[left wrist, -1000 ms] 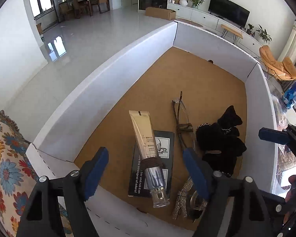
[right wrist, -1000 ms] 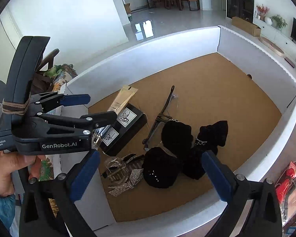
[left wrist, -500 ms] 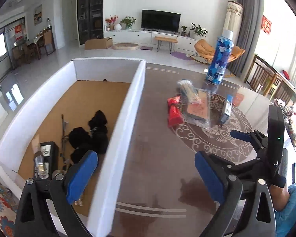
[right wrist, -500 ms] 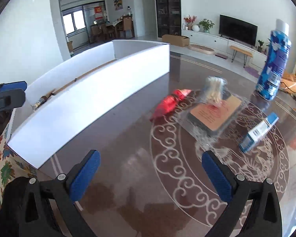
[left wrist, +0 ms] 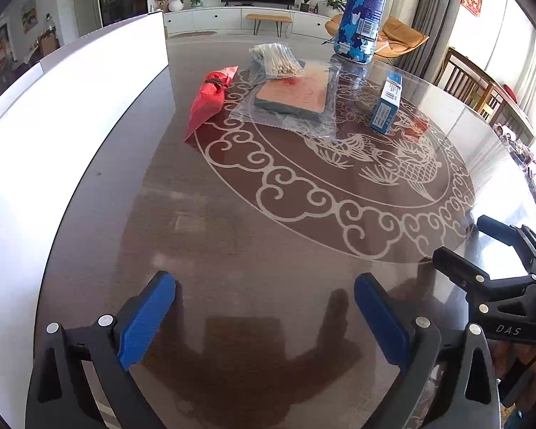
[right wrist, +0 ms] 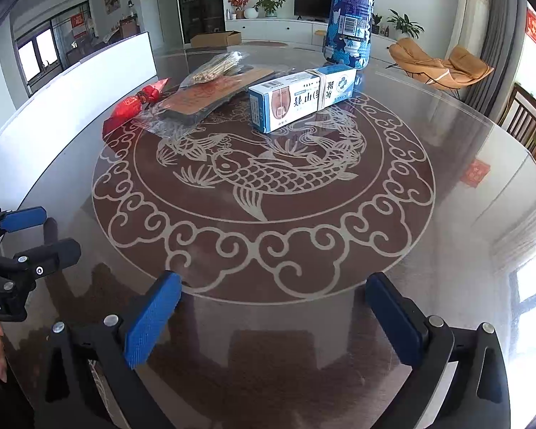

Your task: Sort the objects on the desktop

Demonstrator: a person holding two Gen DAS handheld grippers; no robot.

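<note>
Glossy round table (right wrist: 446,214) with carp inlay, white box wall (left wrist: 71,114) beside it, living room behind, both tongs (left wrist: 264,307) (right wrist: 273,307) spread wide, empty.

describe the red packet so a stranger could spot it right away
Find the round table with the carp pattern and the white box wall beside it. Nearest that wall's end lies the red packet, left of the bagged pad. It is the only red thing, pinched by a dark tie.

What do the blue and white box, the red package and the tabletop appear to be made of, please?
The blue and white box looks like printed cardboard: sharp folded edges, matt faces. The red package seems to be glossy foil or plastic film, crinkled and tied at a neck. The tabletop looks like glass over dark wood, mirroring the grippers and windows; the fish pattern may be etched or printed.
</note>
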